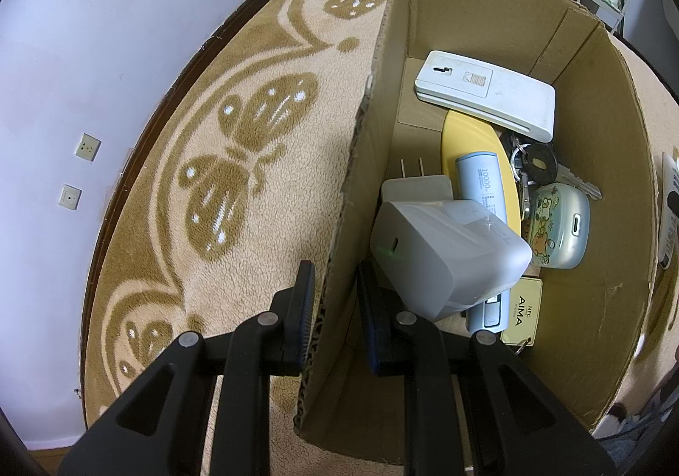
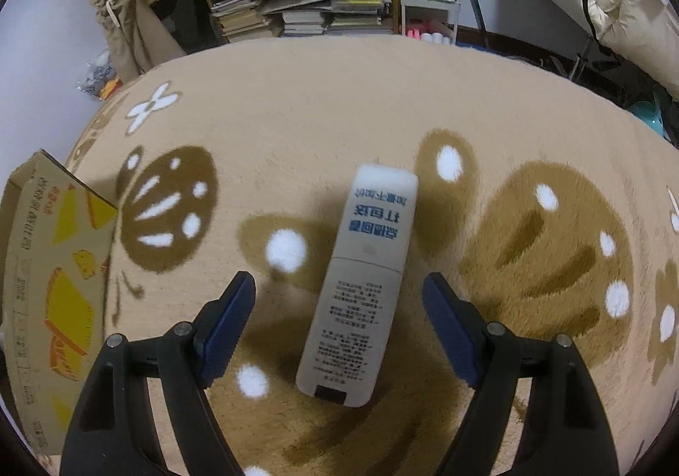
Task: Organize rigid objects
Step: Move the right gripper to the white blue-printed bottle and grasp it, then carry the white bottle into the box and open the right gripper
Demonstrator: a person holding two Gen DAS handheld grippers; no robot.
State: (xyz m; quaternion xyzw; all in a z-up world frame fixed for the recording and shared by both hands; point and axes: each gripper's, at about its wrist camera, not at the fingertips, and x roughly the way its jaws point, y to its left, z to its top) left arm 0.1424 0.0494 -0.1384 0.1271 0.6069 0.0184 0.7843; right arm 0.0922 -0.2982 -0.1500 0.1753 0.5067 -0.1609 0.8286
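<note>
The left gripper [image 1: 335, 314] pinches the side wall of the cardboard box [image 1: 479, 9], one finger outside and one inside. The box sits on the butterfly rug [image 1: 254, 161]. Inside lie a grey charger [image 1: 445, 255], a blue power bank [image 1: 483, 183], keys [image 1: 534, 161] and a white mouse [image 1: 483, 94]. The right gripper [image 2: 339, 319] is spread wide over a white stick-shaped thing [image 2: 360, 285] lying on the rug, not touching it.
</note>
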